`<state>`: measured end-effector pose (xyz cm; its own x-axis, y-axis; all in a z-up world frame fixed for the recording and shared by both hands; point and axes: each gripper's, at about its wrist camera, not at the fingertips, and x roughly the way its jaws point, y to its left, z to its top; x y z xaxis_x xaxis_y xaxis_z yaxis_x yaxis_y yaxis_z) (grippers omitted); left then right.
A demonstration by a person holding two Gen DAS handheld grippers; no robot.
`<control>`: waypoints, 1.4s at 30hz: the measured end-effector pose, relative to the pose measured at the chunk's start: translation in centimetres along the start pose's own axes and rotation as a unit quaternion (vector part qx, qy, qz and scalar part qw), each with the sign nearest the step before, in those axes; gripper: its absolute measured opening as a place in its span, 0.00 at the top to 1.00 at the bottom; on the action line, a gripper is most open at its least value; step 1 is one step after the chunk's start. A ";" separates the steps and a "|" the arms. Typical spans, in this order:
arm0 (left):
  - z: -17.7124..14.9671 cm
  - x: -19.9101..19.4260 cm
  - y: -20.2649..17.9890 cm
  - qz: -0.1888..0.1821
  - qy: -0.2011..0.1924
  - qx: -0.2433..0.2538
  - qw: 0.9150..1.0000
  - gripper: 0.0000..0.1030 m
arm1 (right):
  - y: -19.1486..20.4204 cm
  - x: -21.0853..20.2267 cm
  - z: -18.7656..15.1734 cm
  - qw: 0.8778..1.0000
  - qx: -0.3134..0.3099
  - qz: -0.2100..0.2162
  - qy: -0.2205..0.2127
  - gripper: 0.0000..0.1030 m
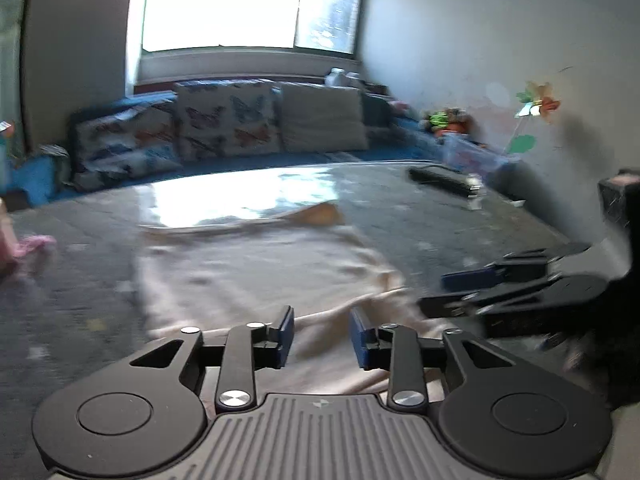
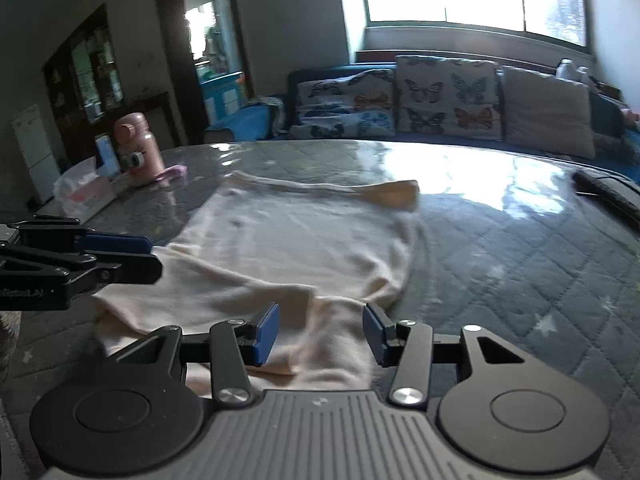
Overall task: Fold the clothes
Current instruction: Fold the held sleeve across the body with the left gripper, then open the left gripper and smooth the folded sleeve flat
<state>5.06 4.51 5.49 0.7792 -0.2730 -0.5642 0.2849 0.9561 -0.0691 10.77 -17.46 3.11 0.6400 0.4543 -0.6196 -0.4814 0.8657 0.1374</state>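
cream garment [image 2: 292, 248]: soft, wrinkled, partly folded, near front edge of quilted grey table [image 2: 520, 264] | left gripper [image 1: 322, 338]: parted, empty | right gripper [image 2: 320, 334]: parted, empty | pink bottle [image 2: 138, 144]: far left corner

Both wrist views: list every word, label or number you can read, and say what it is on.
Nothing can be read for certain.
Left tool: pale lettering on its side, too small and blurred to read.
Packet: red marks, blurred.
Bottle: no text visible.
Left wrist view: too blurred for any text.
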 end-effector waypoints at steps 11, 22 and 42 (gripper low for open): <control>-5.5 -3.2 5.2 0.078 0.035 0.005 0.996 0.61 | 1.9 3.3 -1.0 0.998 -0.014 0.003 0.056 0.67; -6.4 -1.8 4.1 0.078 0.031 0.027 0.996 0.61 | 2.8 2.8 -0.6 0.998 -0.027 -0.017 0.050 0.96; -6.7 -3.2 4.4 0.076 0.045 0.055 0.995 0.92 | 2.3 1.0 -0.7 0.997 -0.049 -0.023 0.061 0.90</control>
<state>0.13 10.33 1.49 0.7667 -0.1105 -0.6324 0.2302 0.9669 0.1102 9.93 -15.14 2.29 0.5875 0.3805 -0.7143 -0.5132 0.8576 0.0347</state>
